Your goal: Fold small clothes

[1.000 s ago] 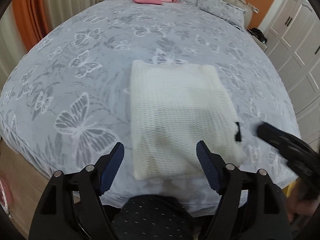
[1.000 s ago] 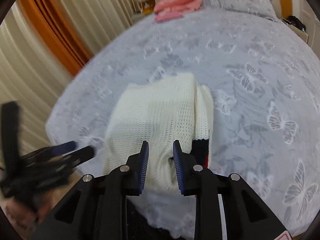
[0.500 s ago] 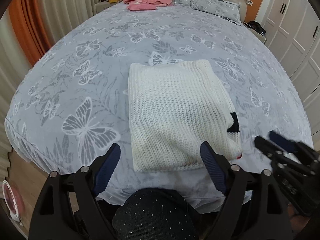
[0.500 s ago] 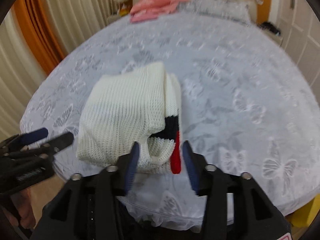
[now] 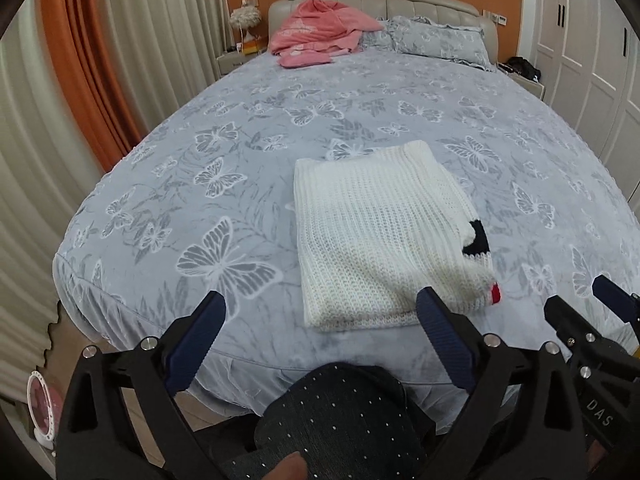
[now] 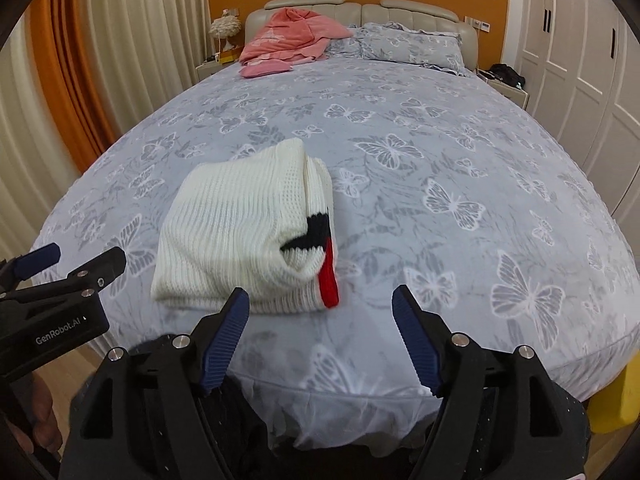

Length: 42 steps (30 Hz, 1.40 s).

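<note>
While both grippers [image 5: 320, 330] [image 6: 320, 330] gape empty, jaws just opening, the folded sweater [image 5: 384, 240] lies lengthwise toward the headboard [image 5: 436, 6].

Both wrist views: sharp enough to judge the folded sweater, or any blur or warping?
Left wrist: sweater sharp, evenly lit; fisheye bows the bed's edges. Right wrist: sweater sharp too, soft shadow along its near fold; same bowing, dark corners.

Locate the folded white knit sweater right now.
The folded white knit sweater lies on the butterfly-print bedspread near the foot edge, just beyond both open grippers, far from the pink clothes by the headboard.
</note>
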Tool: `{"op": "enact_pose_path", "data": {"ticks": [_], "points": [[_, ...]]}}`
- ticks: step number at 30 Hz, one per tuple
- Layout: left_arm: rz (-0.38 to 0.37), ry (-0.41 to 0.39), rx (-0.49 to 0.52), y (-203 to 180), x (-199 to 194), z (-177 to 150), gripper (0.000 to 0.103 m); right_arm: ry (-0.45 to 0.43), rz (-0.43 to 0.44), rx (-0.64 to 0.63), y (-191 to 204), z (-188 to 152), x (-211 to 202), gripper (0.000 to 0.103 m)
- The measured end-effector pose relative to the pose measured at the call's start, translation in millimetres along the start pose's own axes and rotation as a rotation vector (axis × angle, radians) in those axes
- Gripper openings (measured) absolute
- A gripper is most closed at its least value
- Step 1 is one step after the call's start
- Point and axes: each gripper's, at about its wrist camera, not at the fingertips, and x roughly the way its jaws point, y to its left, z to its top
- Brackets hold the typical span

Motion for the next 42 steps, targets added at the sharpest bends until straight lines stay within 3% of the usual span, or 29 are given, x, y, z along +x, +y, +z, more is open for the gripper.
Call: {"op": "enact_pose_path", "data": {"ticks": [8, 16, 23, 42], "points": [[0.012, -0.023, -0.015, -14, -3, -29, 0.095, -0.022, -0.029, -0.023, -5, -21, -7, 0.074], [0.014, -0.037, -0.018, -16, -3, -35, 0.095, -0.020, -0.047, -0.015, -9, -40, -1, 0.077], [0.031, -0.005, -0.035, -13, 3, -37, 0.095, -0.020, -0.042, -0.033, -2, -40, 0, 0.077], [0.046, -0.052, -0.016, -18, -8, -38, 0.095, -0.025, -0.047, -0.039, 6, -41, -2, 0.077]]}}
